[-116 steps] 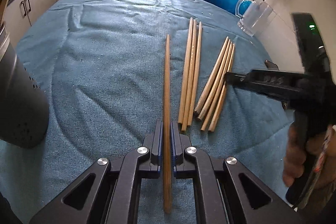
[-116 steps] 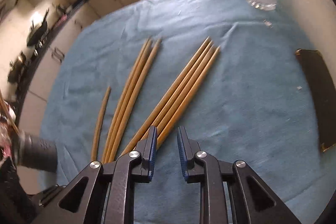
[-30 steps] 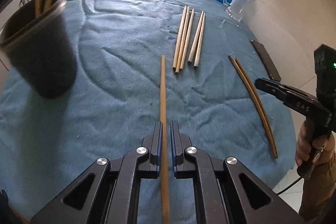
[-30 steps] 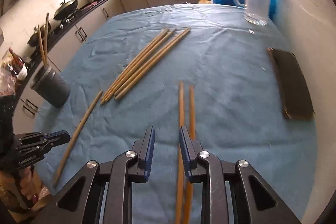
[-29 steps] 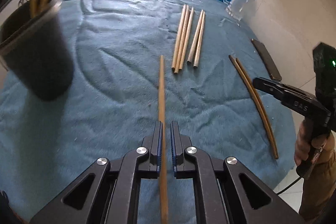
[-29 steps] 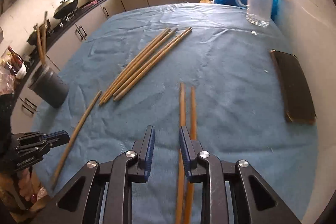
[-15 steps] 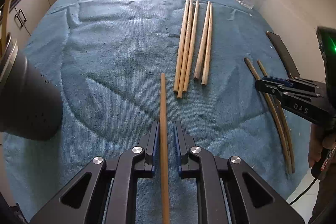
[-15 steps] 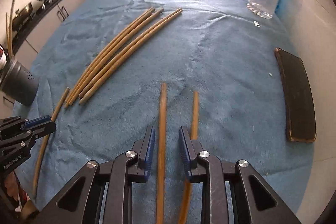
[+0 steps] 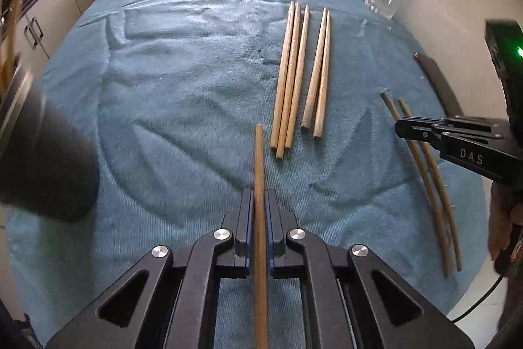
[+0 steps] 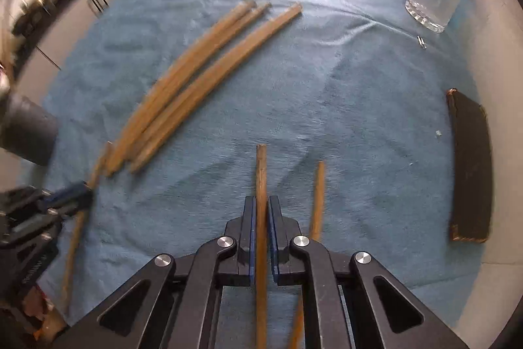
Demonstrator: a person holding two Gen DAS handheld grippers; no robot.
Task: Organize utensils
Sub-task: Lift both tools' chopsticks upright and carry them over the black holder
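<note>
The left gripper (image 9: pixel 260 201) had just clenched its fingers on a long brown wooden chopstick (image 9: pixel 259 159). The right gripper (image 10: pixel 260 211) had just closed on another wooden chopstick (image 10: pixel 261 172); its twin (image 10: pixel 317 198) lay just right of those fingers on the blue-towelled counter (image 10: pixel 359 107).

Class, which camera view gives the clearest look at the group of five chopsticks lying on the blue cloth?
The left wrist view: the five chopsticks lie sharp and separate, three beside two, both ends visible. The right wrist view shows the same group blurred by motion and curved by the lens, so single sticks are hard to count.
</note>
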